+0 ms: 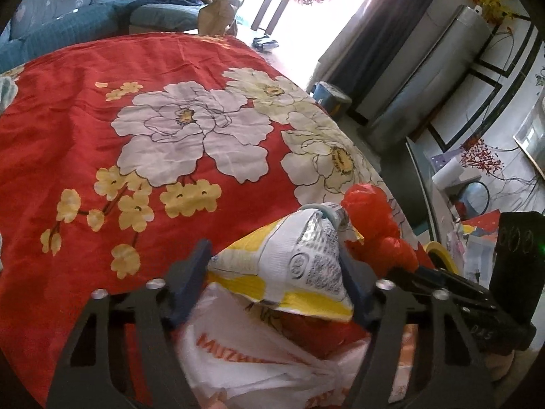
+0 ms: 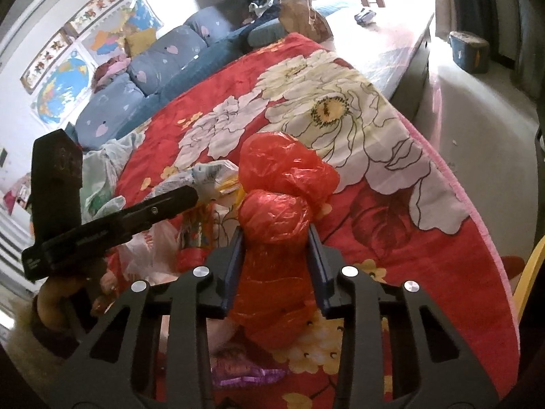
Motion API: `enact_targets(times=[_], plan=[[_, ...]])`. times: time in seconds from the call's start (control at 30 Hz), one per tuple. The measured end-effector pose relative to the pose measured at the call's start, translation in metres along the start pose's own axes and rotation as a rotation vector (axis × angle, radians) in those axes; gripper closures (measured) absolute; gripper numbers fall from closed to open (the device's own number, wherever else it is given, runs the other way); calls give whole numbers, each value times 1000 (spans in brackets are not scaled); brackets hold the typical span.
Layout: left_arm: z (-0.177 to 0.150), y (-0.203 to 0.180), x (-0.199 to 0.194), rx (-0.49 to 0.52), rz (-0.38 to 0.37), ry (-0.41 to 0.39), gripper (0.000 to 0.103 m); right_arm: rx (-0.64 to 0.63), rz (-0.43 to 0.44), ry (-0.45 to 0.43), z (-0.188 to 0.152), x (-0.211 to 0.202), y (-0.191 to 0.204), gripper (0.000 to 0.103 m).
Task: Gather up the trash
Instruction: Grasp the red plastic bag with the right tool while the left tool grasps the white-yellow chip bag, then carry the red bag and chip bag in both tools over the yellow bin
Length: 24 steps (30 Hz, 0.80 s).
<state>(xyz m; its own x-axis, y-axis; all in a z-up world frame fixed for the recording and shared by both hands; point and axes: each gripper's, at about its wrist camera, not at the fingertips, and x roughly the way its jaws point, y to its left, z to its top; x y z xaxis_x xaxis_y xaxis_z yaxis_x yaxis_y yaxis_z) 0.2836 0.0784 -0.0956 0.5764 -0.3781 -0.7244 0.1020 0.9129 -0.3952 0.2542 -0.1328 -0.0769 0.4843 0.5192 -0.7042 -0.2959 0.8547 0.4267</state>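
Left tool (image 1: 272, 266) is closed around a crumpled white-and-yellow wrapper (image 1: 289, 262), pinched between both fingers, held over a white plastic bag (image 1: 245, 351) with orange lettering. Right tool (image 2: 276, 255) is clamped on a scrunched red plastic bag (image 2: 276, 204), its fingers pressed into both sides. The two tools sit just beside each other, above the near corner of a bed with a red floral bedspread (image 1: 102, 136). A purple foil scrap (image 2: 245, 380) lies on the bedspread below the right tool.
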Motion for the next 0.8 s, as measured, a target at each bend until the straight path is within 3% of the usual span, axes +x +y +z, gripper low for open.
enact_targets(times=[0.8], plan=[[-3, -56, -97, 65, -41, -273, 41, -25, -23, -190, 3, -77, -10, 77]])
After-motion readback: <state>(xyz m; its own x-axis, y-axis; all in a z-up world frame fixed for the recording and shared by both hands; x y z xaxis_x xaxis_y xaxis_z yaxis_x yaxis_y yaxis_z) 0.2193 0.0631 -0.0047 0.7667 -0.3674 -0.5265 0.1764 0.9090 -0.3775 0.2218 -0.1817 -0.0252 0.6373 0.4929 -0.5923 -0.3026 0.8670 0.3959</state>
